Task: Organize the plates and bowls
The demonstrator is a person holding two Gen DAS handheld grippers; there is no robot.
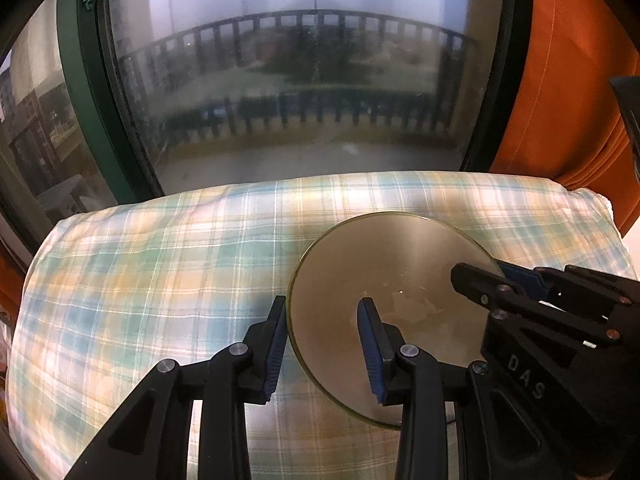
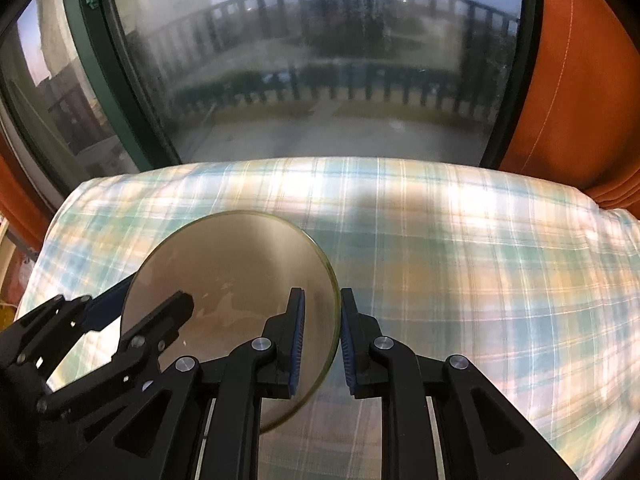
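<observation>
The plate (image 1: 384, 280) looked like smooth, glossy, brownish glass. Beneath it lay a soft, matt plaid cloth (image 1: 160, 280). Each gripper was matt black plastic with ribbed blue pads (image 2: 298, 344) and shiny metal pins.

Plate on cloth before a window
The plate (image 1: 384, 280) lies on the cloth (image 1: 168, 264); the window (image 1: 288, 80) stands behind, a curtain (image 1: 568, 80) to its right

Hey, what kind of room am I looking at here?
Probably a living room or bedroom in a home, not a kitchen. A plaid cloth covers a soft surface, orange curtains hang beside a big window facing a balcony railing, and both grippers straddle the rim of a glass plate.
</observation>
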